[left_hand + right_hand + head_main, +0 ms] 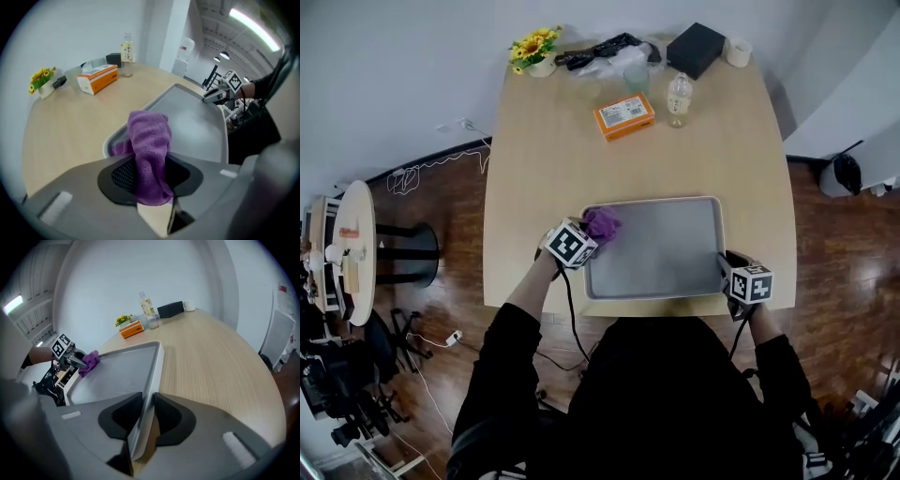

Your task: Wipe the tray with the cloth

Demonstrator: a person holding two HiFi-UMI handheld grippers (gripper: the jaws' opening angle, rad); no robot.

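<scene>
A grey metal tray (666,251) lies on the wooden table near its front edge. My left gripper (584,236) is shut on a purple cloth (602,224), which rests on the tray's far left corner. In the left gripper view the cloth (149,150) hangs bunched between the jaws over the tray's corner (115,138). My right gripper (728,272) is shut on the tray's right rim. In the right gripper view that rim (149,394) runs between the two pads, and the cloth (89,363) shows at the tray's far side.
At the table's far end stand an orange box (623,116), a small bottle (679,98), a black box (695,49), a roll of tape (737,51), a glass (636,77) and a pot of yellow flowers (536,51). Wooden floor lies on both sides of the table.
</scene>
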